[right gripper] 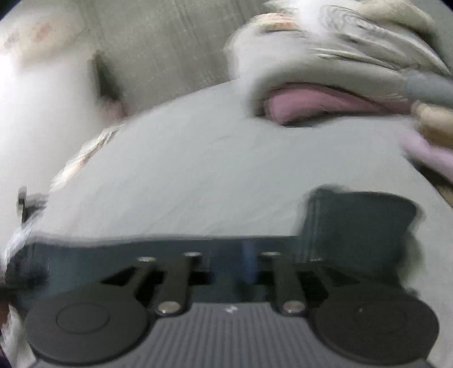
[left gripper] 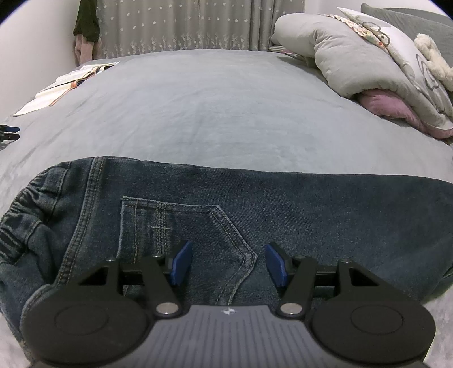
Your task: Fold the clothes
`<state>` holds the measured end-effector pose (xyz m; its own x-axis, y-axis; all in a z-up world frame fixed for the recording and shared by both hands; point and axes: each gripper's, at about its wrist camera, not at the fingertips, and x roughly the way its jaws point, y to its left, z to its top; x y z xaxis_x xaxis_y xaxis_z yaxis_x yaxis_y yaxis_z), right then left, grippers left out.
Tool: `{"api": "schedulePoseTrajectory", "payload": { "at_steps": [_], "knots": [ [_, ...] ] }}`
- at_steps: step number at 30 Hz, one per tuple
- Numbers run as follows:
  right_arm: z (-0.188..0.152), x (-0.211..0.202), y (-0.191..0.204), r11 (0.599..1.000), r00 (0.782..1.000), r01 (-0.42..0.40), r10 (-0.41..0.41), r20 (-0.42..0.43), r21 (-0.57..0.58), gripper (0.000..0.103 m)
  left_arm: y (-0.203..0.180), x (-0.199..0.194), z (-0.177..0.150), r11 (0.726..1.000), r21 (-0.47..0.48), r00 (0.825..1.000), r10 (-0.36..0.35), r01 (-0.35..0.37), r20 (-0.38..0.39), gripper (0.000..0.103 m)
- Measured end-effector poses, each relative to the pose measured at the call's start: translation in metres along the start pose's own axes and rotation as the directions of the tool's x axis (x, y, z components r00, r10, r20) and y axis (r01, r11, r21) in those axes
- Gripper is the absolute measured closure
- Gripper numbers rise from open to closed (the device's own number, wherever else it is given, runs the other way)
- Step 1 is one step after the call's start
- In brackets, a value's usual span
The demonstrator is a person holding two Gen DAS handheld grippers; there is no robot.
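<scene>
Dark blue jeans [left gripper: 283,203] spread flat across the near side of a grey bedsheet [left gripper: 220,107], elastic waistband to the left, back pocket [left gripper: 181,226] facing up. Left gripper [left gripper: 228,263] poised just above that pocket, blue pads [left gripper: 181,263] parted at a middling width, nothing clasped between. Right gripper [right gripper: 230,271] lost in heavy blur over the denim; jaw width impossible to tell. Heaped grey and pink bedding [left gripper: 354,62] at the far right, open book [left gripper: 68,82] far left, starred curtain [left gripper: 181,25] behind
</scene>
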<state>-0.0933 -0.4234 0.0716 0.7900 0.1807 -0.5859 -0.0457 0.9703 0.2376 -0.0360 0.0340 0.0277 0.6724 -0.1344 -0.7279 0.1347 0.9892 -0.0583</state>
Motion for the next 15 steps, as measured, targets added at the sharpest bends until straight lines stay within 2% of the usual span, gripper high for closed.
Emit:
{"api": "schedulePoseTrajectory", "payload": {
  "at_steps": [1,2,5,6,8,11,15],
  "knots": [
    [0.001,-0.009,0.002,0.999,0.999,0.020,-0.019,0.032,-0.034,0.040,0.000,0.000,0.000,1.000,0.000,1.000,-0.001,0.001,0.000,0.046],
    [0.000,-0.019,-0.001,0.998,0.997,0.047,-0.044,0.059,-0.048,0.040,0.001,-0.001,0.000,1.000,0.001,1.000,-0.004,0.004,-0.001,0.046],
    [-0.007,-0.054,-0.043,0.985,0.981,0.170,-0.173,0.086,0.039,0.040,0.003,-0.002,0.000,1.000,0.002,1.000,-0.014,0.014,-0.004,0.046],
    [-0.016,-0.061,-0.063,0.971,0.971,0.229,-0.232,0.048,0.065,0.040,0.004,-0.002,0.000,1.000,0.001,1.000,-0.018,0.018,-0.006,0.046],
    [-0.033,-0.063,-0.086,0.955,0.959,0.285,-0.283,-0.029,0.085,0.043,0.004,-0.002,0.001,1.000,-0.001,1.000,-0.023,0.023,-0.008,0.046],
    [-0.063,-0.061,-0.121,0.944,0.945,0.307,-0.287,-0.160,0.123,0.045,0.004,-0.002,0.002,1.000,-0.002,1.000,-0.023,0.023,-0.010,0.046],
    [-0.069,-0.077,-0.137,0.943,0.973,0.210,-0.174,-0.154,0.257,0.045,0.002,-0.001,0.002,1.000,-0.001,1.000,-0.014,0.014,-0.009,0.045]
  ]
}}
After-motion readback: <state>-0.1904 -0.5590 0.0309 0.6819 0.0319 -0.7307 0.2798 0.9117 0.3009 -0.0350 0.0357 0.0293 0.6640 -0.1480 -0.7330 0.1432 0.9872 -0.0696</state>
